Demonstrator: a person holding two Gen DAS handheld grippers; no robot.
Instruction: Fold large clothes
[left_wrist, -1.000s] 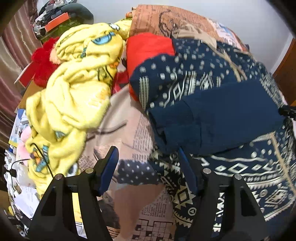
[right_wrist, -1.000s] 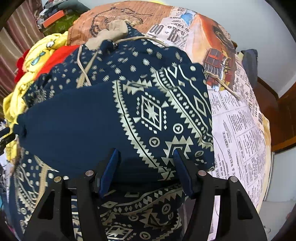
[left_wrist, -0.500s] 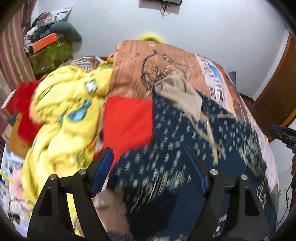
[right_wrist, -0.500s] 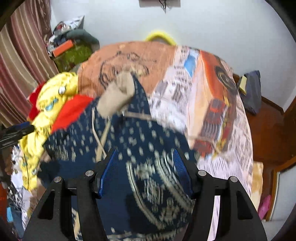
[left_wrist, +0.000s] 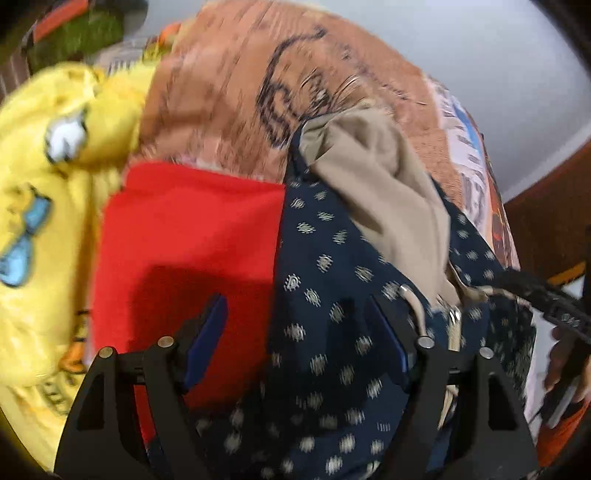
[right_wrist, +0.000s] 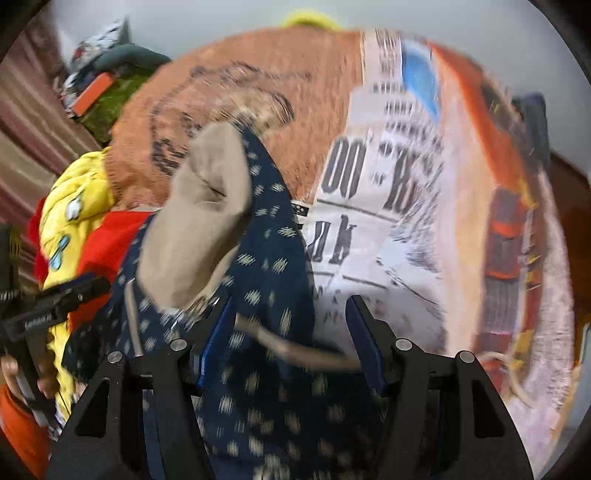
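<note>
Left wrist view shows the navy hoodie lying on the bed, hood end beneath the closing, empty left gripper and the unclenched right gripper: pinch each hood-side corner squarely before folding.

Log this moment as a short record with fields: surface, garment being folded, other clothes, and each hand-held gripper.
surface: bed cover printed with newsprint and orange pictures
garment: navy patterned garment with beige hood lining and drawcords, lying on the bed
other clothes: red garment beside the navy one; yellow fleece beyond it
left hand-held gripper: over the navy and red fabric, jaws closing, pads not pressing cloth
right hand-held gripper: jaws apart over the navy fabric, nothing gripped
image quality: motion blur
</note>
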